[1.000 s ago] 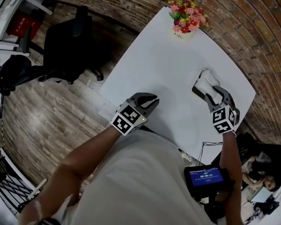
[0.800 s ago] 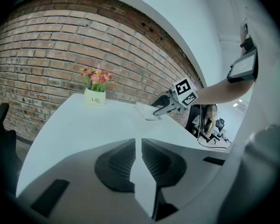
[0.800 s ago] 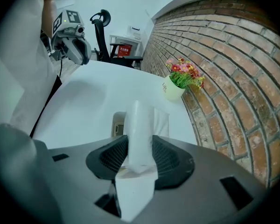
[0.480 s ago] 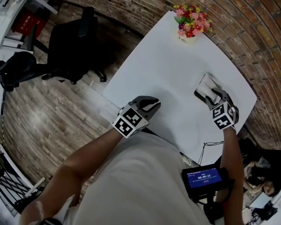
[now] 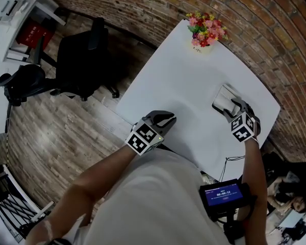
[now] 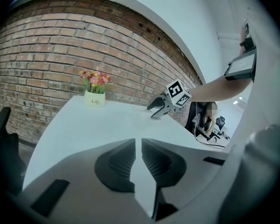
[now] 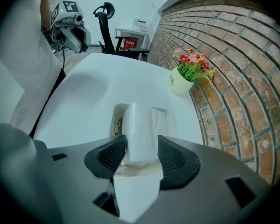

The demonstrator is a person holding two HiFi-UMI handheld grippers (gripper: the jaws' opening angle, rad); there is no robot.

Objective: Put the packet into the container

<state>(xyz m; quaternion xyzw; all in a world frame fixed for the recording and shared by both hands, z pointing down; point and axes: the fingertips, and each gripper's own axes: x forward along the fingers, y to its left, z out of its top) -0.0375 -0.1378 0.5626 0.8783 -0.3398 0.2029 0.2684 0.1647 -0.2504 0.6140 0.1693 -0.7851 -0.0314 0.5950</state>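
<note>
Packet [image 7: 141,125] stands between the jaws of the right gripper [image 7: 142,146], its far end down in the white container [image 7: 115,112] on the table [image 5: 183,80]. Those jaws are opening, and a sliver of gap shows at one pad. Placement looks nearly done: what remains is a full release and pulling clear. The left gripper [image 6: 141,148] hangs closed and empty at the table's near edge.
</note>
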